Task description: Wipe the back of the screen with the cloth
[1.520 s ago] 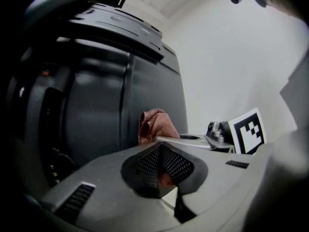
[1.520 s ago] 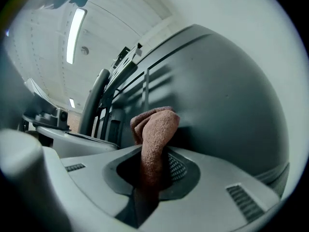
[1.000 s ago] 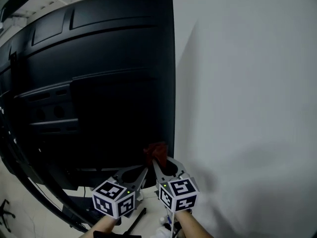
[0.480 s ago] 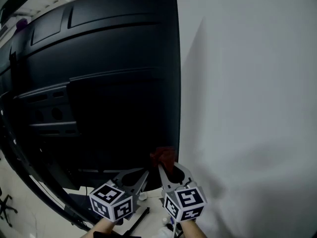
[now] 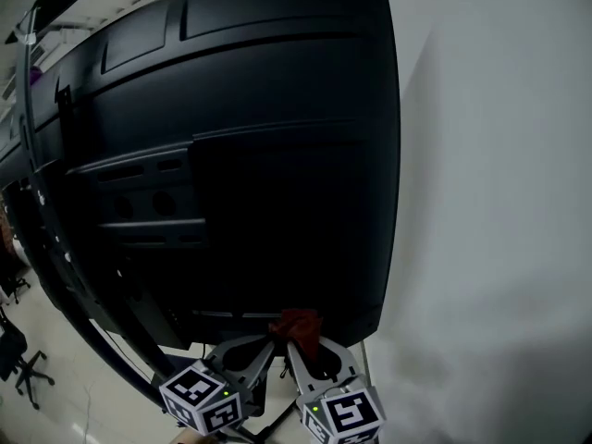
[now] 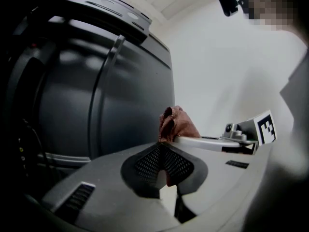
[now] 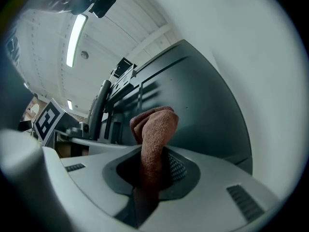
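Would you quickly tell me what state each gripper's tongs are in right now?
Left gripper: tongs closed; whether they pinch the cloth cannot be told.
Right gripper: tongs closed on the cloth.

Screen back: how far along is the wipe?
Done: the right gripper is shut on the cloth. In hand: cloth sits at the lower right edge of the screen; contact unclear. Remaining: all the back above it. The left gripper is shut, empty.
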A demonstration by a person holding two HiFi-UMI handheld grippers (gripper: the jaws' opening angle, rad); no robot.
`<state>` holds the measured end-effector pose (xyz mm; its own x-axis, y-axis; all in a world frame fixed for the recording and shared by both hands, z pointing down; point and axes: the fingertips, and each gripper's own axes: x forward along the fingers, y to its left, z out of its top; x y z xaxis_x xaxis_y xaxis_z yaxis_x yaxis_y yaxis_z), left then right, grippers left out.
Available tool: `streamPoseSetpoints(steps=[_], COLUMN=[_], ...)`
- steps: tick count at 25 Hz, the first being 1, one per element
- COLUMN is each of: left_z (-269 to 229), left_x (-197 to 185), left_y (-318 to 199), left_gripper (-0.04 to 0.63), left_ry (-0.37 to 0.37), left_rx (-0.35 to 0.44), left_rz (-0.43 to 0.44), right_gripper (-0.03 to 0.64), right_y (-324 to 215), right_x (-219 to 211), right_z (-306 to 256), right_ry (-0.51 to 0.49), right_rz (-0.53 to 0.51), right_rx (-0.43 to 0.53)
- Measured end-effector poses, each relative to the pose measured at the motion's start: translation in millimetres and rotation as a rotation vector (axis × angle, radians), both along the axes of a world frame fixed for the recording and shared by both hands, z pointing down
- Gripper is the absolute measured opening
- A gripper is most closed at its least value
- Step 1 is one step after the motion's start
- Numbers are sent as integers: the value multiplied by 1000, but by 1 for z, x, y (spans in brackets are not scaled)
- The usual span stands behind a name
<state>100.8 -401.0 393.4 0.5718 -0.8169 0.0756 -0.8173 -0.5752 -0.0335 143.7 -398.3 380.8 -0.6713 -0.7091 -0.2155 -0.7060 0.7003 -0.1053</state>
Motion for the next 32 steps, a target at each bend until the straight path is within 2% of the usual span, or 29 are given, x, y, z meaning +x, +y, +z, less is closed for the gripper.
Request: streamPoseSetpoints(steps=[7, 13, 20, 24, 27, 32], left_z=[-13, -25, -27, -34, -39, -41], left_x=[-61, -136, -224, -271, -303, -332], left_y=[47, 108, 194, 231, 250, 268], left_gripper=[9, 9, 9, 9, 9, 9], left_ry=[5, 35, 26, 20, 42, 32], left_rx=[52, 60, 82, 91, 89, 85], left_rz=[8, 32, 52, 22, -12, -51], right_gripper=[66, 67, 67, 67, 67, 65], right_y=[45, 104, 191, 226, 249, 271], right_x=[-64, -130, -214, -256, -284, -314], right_z=[-2, -9, -16, -19, -23, -29], right_ry=[34, 51, 56, 72, 68, 65], right_rz=[-9, 64, 99, 119, 119, 113], right_rx=[26, 83, 67, 67, 73, 84])
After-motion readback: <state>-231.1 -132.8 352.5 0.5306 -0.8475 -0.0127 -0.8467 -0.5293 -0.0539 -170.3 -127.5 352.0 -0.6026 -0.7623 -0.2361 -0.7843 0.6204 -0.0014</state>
